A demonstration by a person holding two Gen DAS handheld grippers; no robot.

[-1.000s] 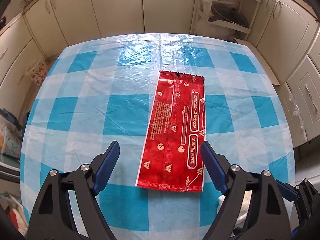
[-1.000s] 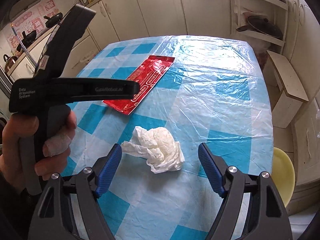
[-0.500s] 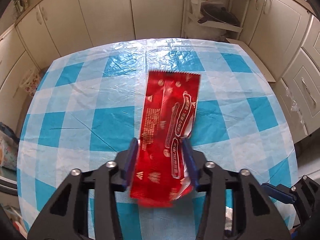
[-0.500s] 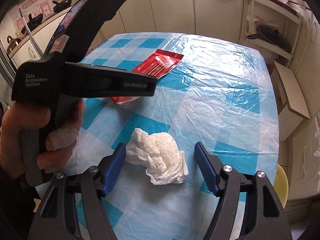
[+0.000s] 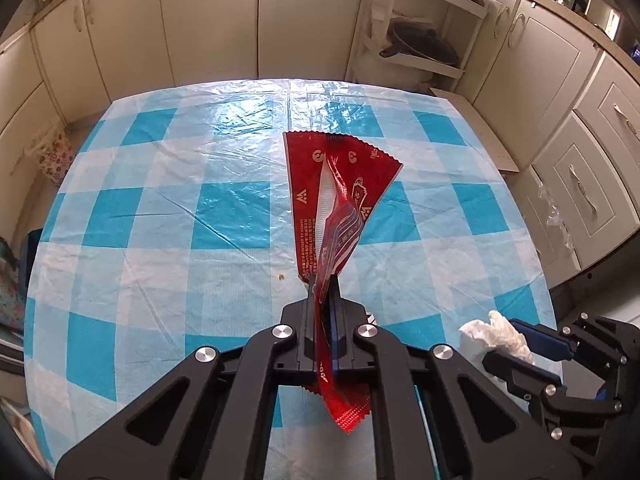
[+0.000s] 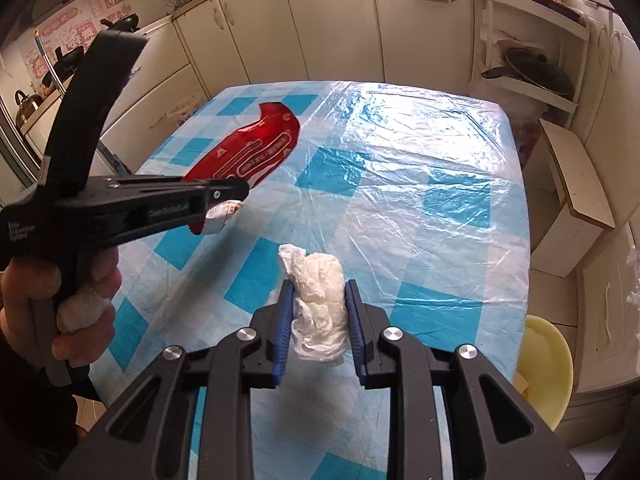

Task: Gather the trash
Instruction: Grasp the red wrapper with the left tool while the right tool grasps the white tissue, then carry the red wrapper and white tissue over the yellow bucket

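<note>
In the left wrist view we see the left gripper (image 5: 323,296) in the lower middle of the frame, its jaws pressed fully together on the red wrapper (image 5: 336,196). The wrapper passes between the two pads: a short serrated end hangs out below and behind them, and the long part stands up past the fingertips toward the centre of the frame, folded lengthwise and lifted off the table (image 5: 160,208).

In the right wrist view the right gripper (image 6: 318,292) is in the lower middle of the frame. Its jaws have just been closing and now stand narrow, with the crumpled white tissue (image 6: 318,300) between the blue pads, which touch it on both sides. The top of the tissue sticks out above the fingertips, and its lower part bulges down between the fingers. We cannot tell whether the tissue rests on the table or is already raised.

Further out, the table carries a blue-and-white checked cloth under a clear plastic sheet. At the left of the right wrist view a hand (image 6: 60,304) grips the handle of the left gripper. Cream cabinets (image 6: 320,20) stand behind the table, and a yellow stool (image 6: 548,364) is at the lower right.
</note>
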